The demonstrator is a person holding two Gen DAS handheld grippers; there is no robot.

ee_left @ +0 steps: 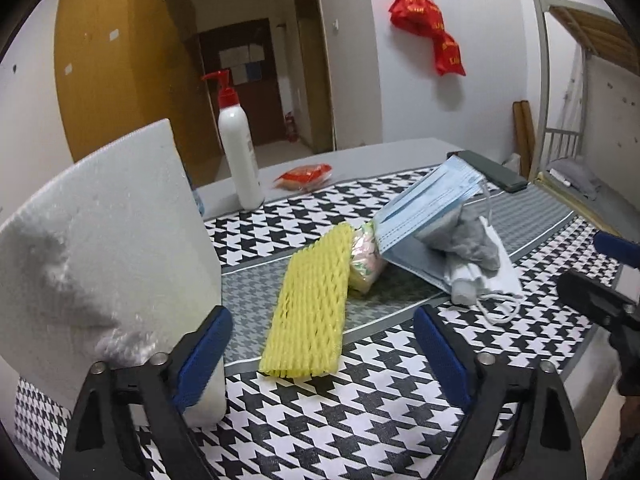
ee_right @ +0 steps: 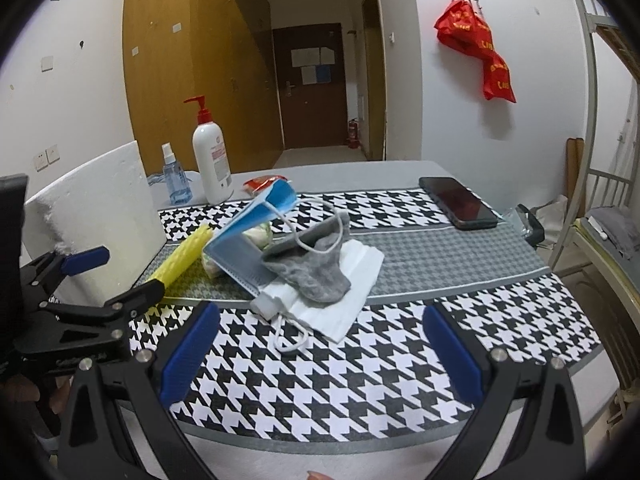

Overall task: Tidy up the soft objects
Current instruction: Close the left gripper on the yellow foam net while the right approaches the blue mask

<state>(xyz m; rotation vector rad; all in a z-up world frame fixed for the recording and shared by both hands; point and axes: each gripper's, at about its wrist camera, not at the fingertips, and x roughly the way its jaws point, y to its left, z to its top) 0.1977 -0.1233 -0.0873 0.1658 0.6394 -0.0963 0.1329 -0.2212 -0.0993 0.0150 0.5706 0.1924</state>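
Lying in a loose heap on the houndstooth-covered worktop (ee_right: 500, 320), the soft things are waiting: a yellow foam net (ee_left: 308, 308) beside a folded blue mask (ee_right: 248, 248), a grey sock (ee_right: 316, 268) draped over a white mask (ee_right: 344, 300). Both the left gripper (ee_left: 324, 356) and the right gripper (ee_right: 320, 356) are hovering with fingers spread, pinching nothing, seemingly lining up a pick. No container is showing; a white foam board (ee_left: 108, 248) is standing beside the left gripper.

- White pump bottle (ee_right: 212, 160), red pump, upright at the houndstooth cloth's (ee_right: 320, 364) far edge.
- Blue spray bottle (ee_right: 175, 178) just left of it.
- Black phone (ee_right: 458, 203) flat, far right.
- Red bags (ee_right: 476, 46) on a wall hook.
- Red fire extinguisher (ee_right: 352, 133) by the door.
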